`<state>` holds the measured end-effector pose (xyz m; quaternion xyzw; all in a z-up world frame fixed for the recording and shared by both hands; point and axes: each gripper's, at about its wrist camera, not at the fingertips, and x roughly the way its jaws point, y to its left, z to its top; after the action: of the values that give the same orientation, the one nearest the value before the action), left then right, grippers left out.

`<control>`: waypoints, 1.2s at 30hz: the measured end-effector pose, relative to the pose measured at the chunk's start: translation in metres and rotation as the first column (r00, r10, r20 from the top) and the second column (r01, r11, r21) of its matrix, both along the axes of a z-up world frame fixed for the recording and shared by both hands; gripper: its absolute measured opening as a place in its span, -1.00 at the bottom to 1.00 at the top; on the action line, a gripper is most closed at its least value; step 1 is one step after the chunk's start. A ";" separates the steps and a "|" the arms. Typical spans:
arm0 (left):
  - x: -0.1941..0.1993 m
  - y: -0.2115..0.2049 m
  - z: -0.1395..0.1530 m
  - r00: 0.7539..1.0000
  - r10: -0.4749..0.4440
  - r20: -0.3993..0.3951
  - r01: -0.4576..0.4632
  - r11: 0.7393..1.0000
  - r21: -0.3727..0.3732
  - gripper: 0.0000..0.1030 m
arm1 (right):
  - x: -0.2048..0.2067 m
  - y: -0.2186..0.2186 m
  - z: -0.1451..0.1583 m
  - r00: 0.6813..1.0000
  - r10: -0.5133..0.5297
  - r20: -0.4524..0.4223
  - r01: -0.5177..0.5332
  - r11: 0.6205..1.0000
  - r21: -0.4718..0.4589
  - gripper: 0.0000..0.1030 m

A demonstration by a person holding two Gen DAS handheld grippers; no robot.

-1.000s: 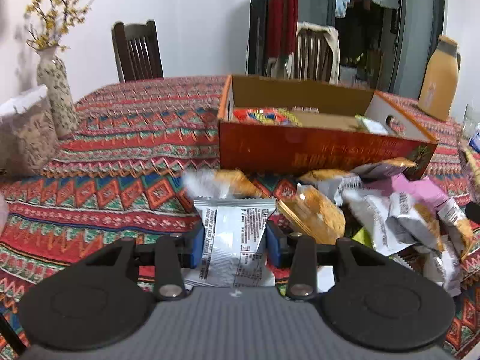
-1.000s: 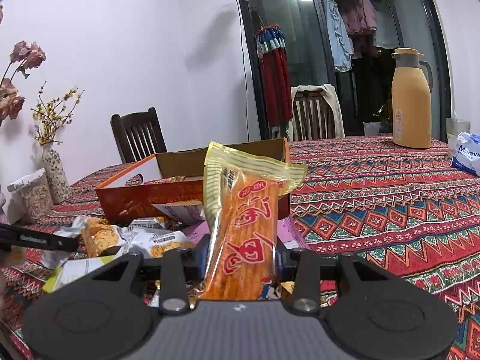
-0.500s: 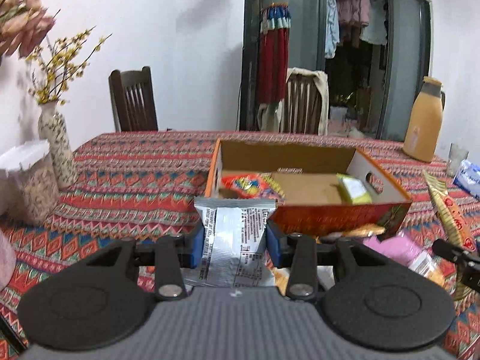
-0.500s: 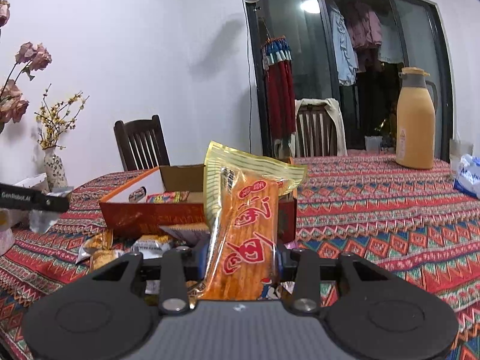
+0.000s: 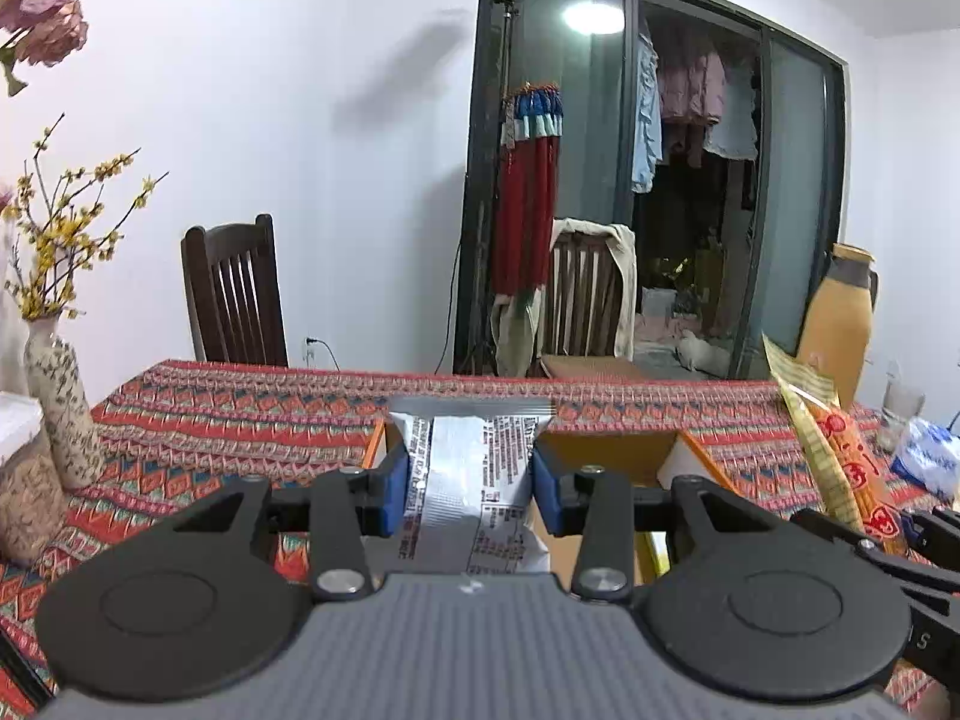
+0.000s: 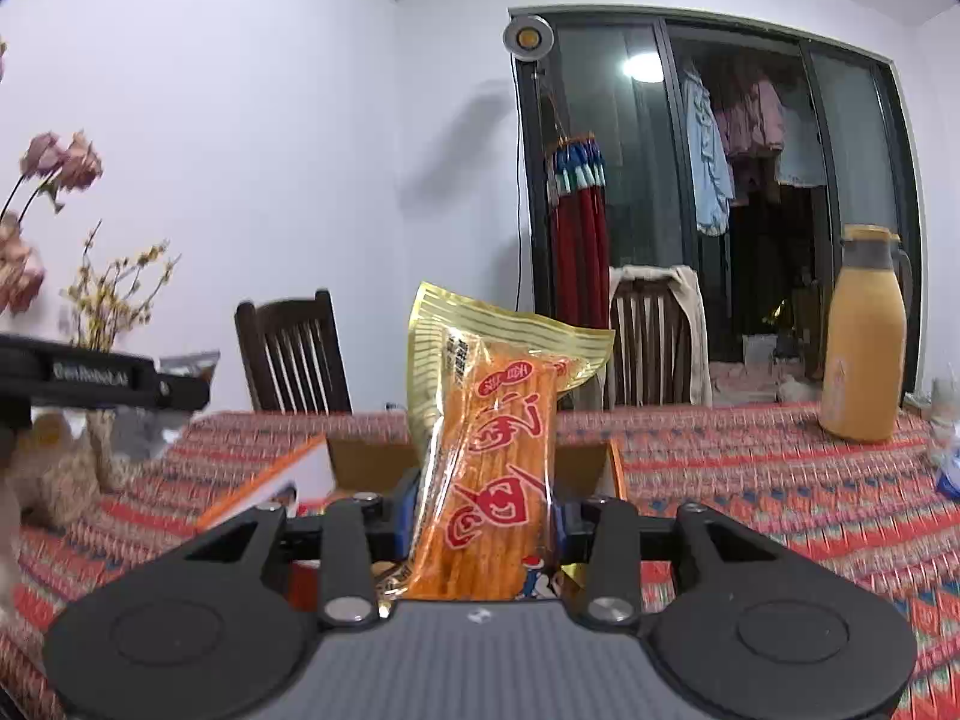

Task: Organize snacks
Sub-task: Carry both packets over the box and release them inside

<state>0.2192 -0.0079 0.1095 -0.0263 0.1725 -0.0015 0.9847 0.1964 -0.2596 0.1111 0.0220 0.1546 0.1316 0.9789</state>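
My left gripper [image 5: 471,489] is shut on a silver snack packet [image 5: 471,498] with black print, held upright above the table. Behind the packet shows the orange cardboard box [image 5: 606,450], mostly hidden by the packet and the gripper. My right gripper [image 6: 480,519] is shut on a long orange snack pack [image 6: 489,468] with a yellow striped top, standing upright between the pads. The same orange pack [image 5: 840,456] appears at the right of the left wrist view. In the right wrist view the box [image 6: 282,480] lies just beyond the gripper, and the left gripper's finger [image 6: 114,384] juts in from the left.
A patterned red tablecloth [image 6: 750,480] covers the table. A yellow thermos [image 6: 864,348] stands at the far right, a flower vase [image 5: 60,408] and a jar [image 5: 24,498] at the left. Two wooden chairs [image 5: 237,294] stand behind the table. A blue tissue pack [image 5: 927,462] lies far right.
Both grippers rose with their packets still held. The snack pile on the table dropped out of sight, and the box now sits low and close behind each packet.
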 end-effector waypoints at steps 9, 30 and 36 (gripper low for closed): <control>0.053 0.001 -0.003 0.998 0.060 -0.020 -0.060 0.998 -0.013 -0.18 | 0.075 0.018 0.012 1.000 -0.003 -0.028 0.003 1.000 -0.004 -0.25; 0.110 0.022 -0.075 0.983 0.096 -0.155 -0.097 0.995 -0.001 -0.14 | 0.147 0.024 -0.068 0.966 -0.049 -0.255 0.033 0.997 -0.067 -0.09; 0.096 0.021 -0.069 0.989 0.114 -0.091 -0.116 0.993 -0.014 1.00 | 0.141 0.018 -0.063 0.969 -0.079 -0.233 0.070 0.996 -0.046 0.78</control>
<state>0.3149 0.0136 0.0407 -0.0457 0.2147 0.0550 0.9741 0.3375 -0.2415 0.0476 0.0249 0.2706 0.0884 0.9583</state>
